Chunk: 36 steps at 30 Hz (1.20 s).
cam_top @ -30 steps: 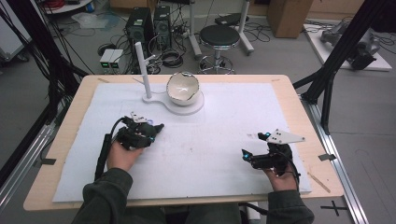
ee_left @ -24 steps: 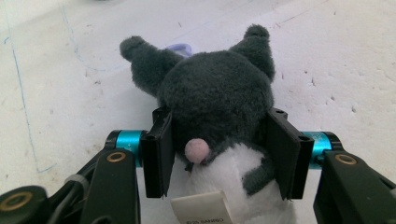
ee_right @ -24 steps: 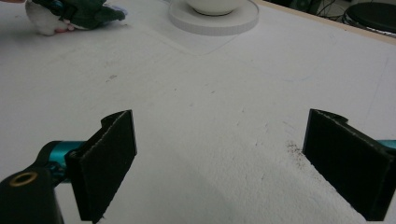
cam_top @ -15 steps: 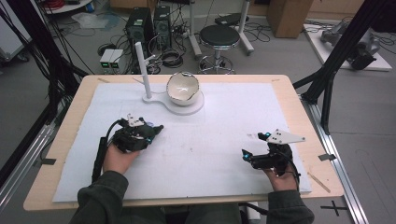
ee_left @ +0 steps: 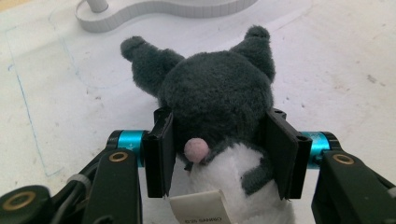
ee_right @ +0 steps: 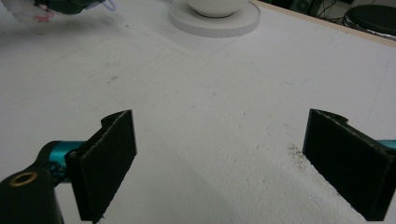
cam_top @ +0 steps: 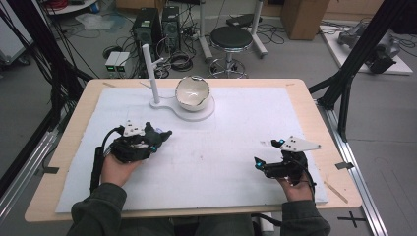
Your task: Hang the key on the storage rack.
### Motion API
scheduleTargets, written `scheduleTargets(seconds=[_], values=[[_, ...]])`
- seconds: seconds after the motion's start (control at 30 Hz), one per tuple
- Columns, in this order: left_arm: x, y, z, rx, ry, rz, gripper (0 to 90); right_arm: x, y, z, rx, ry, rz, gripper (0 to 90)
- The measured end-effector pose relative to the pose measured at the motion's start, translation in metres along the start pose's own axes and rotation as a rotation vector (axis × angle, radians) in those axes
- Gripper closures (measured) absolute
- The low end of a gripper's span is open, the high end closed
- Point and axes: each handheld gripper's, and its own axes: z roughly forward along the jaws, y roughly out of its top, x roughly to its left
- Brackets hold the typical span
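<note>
We see a wooden table (cam_top: 301, 91) covered by a white mat (cam_top: 236, 142), with the person's 2 forearms coming in from the near edge. The left gripper (cam_top: 156, 138) sits over the left part of the mat, and in the left gripper view its 2 black jaws are clamped on a plush toy (ee_left: 215, 100), 1 pad pressed against each side of the dark grey head. The toy has 2 dark ears pointing toward the far side, a small pink spot low on the head, a white body below it and a white label (ee_left: 198, 209) at the near edge of that view. From the high view the toy (cam_top: 160, 133) shows just as a dark shape at the gripper's tip, above the mat's left half; we cannot tell whether it touches the mat. The right gripper (cam_top: 268, 154) is on the right side of the mat, well apart from the left one, and in the right gripper view its 2 jaws stand wide apart with nothing between them but bare mat. At the far centre of the mat a white bowl (cam_top: 193, 92) rests on a flat white base (cam_top: 183, 110), and a thin white post (cam_top: 151, 73) rises upright from the left end of that base. Beyond the table, a black stool (cam_top: 231, 38) stands on the floor.
</note>
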Motion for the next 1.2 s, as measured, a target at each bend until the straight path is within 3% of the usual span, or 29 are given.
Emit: scheduleTargets(seconds=[0.4,1.2], values=[[0.004,0.002,-0.014,-0.061,-0.040,0.014,48.6,-0.001,0.000,-0.001,-0.001,-0.004,-0.001,8.9],[0.018,0.019,-0.036,-0.137,-0.092,-0.021,48.6,-0.002,-0.001,0.002,0.004,0.004,0.006,8.9]])
